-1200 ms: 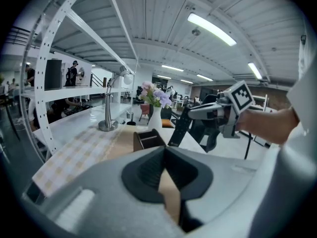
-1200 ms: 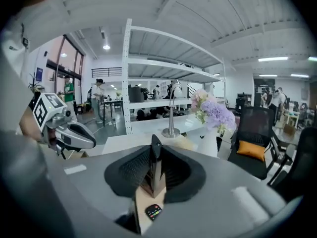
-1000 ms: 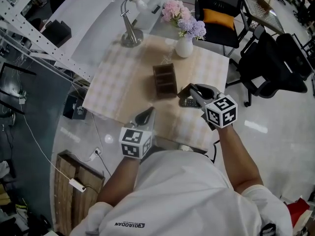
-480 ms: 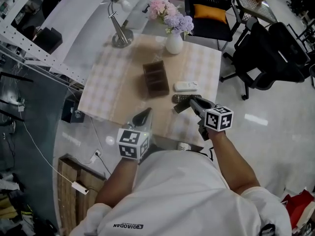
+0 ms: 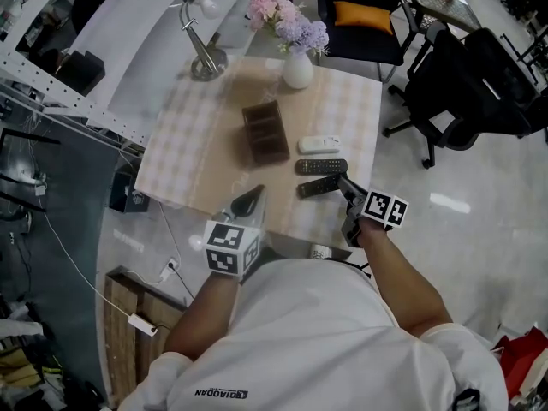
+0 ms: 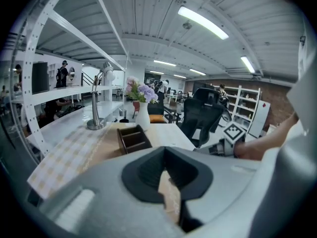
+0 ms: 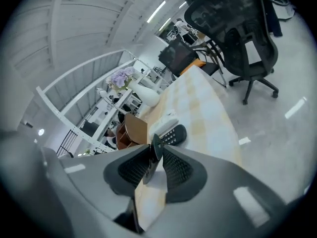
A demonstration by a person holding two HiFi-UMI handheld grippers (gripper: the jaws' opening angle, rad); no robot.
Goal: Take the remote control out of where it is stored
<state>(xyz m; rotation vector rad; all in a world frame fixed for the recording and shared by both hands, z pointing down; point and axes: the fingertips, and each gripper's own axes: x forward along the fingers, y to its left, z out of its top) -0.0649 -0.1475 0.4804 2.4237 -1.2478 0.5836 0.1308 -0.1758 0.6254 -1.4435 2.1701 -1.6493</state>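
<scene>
The dark remote (image 5: 317, 187) was out of the brown organizer (image 5: 264, 133), down on the table (image 5: 197, 161) on the side nearer the person. The right gripper (image 5: 342, 181) pinched its end edge-on, jaws just easing open. The left gripper (image 5: 252, 199) sat slightly spread, empty. It looked like light, stiff, slick plastic, so I'd grab mid-body across the narrow sides.
</scene>
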